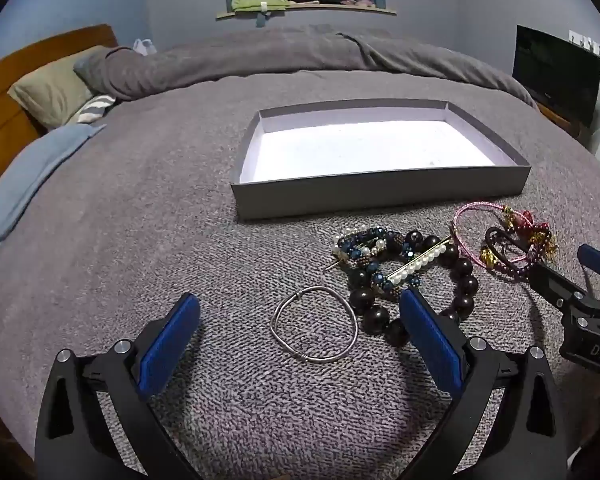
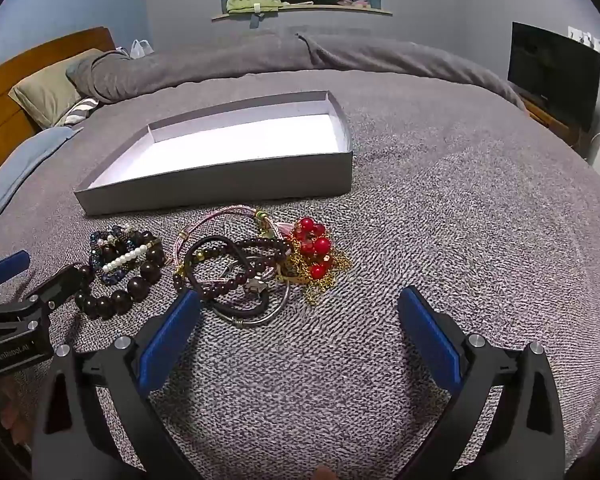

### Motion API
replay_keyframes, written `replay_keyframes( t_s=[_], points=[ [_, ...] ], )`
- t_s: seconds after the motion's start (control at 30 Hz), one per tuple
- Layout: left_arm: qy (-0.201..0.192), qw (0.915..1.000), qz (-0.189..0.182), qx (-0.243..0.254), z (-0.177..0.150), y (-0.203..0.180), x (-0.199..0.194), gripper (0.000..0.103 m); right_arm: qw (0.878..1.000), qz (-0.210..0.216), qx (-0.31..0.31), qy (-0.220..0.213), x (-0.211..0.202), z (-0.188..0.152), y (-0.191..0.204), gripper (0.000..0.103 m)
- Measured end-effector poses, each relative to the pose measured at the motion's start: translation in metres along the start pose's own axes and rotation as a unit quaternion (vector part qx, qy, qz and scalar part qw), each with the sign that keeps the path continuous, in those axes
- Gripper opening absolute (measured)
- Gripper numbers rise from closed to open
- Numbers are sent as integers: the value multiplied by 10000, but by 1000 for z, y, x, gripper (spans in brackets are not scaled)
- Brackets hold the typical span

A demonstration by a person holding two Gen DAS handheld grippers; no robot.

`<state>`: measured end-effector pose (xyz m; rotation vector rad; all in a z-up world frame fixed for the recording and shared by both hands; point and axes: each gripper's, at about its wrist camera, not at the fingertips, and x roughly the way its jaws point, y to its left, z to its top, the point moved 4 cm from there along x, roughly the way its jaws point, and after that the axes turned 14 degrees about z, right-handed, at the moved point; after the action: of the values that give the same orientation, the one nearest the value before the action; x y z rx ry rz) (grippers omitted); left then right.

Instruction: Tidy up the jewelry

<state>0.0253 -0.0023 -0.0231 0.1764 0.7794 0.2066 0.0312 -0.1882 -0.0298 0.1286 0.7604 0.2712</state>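
Note:
A shallow grey box with a white inside lies on the bed, holding nothing; it also shows in the right wrist view. In front of it lie a silver bangle, a dark wooden bead bracelet tangled with a pearl bar clip and blue beads, and a pink cord bangle. The right wrist view shows a red bead cluster with gold chain and dark bead bracelets. My left gripper is open around the silver bangle. My right gripper is open just right of the pile.
The grey textured blanket covers the bed. Pillows and a wooden headboard are at the left. A rolled duvet lies behind the box. A dark TV screen stands at the right.

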Motion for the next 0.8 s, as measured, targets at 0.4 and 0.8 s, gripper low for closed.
replay_keyframes(
  t_s=[0.4, 0.8],
  points=[
    [-42, 10000, 14, 19, -1, -3, -2, 99, 10000, -3, 0, 8, 1, 1, 0, 98],
    [-63, 10000, 10, 27, -1, -2, -1, 99, 10000, 1, 12, 3, 4, 2, 0, 98]
  ],
)
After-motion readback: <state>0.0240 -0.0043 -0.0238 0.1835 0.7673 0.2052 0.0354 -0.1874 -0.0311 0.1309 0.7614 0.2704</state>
